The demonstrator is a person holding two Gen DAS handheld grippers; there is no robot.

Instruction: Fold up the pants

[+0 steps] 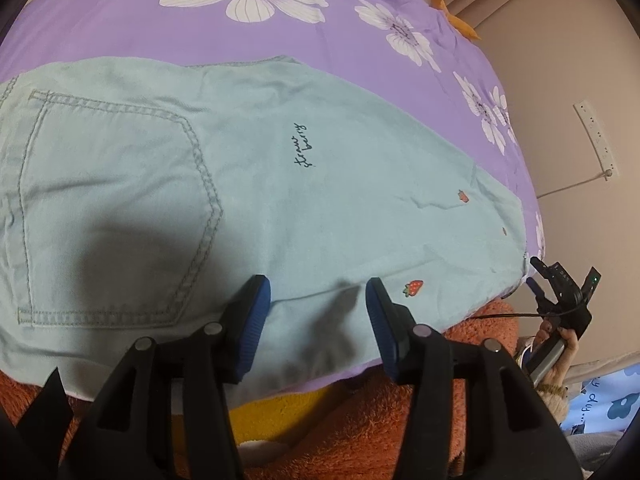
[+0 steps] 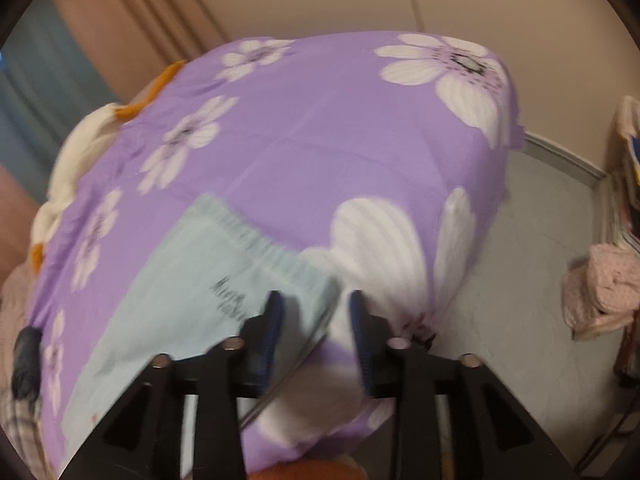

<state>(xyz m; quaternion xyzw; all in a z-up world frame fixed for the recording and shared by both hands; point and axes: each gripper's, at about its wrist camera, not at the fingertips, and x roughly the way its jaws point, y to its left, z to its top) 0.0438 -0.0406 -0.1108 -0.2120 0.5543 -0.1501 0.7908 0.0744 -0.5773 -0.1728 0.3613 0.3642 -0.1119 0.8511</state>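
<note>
Holding my left hand-held gripper (image 1: 318, 300) just over the near edge of the pale mint-green denim pants with a stitched back pocket and tiny strawberry embroidery (image 1: 248, 184), blue pads roughly halfway apart, nothing pinched between them. The pants lie flat ahead of it on the purple bedspread with big white flowers (image 1: 120, 28); the pocket sits off to its left, a strawberry just right of the right pad.

My right hand-held gripper (image 2: 316, 312) is parted about the same and holds nothing. In its blurry view the pants' gathered end (image 2: 256, 248) is just ahead and left of the left pad, with bedspread under the gap. From the left view, that gripper (image 1: 560, 292) hangs past the pants' far right edge.
</note>
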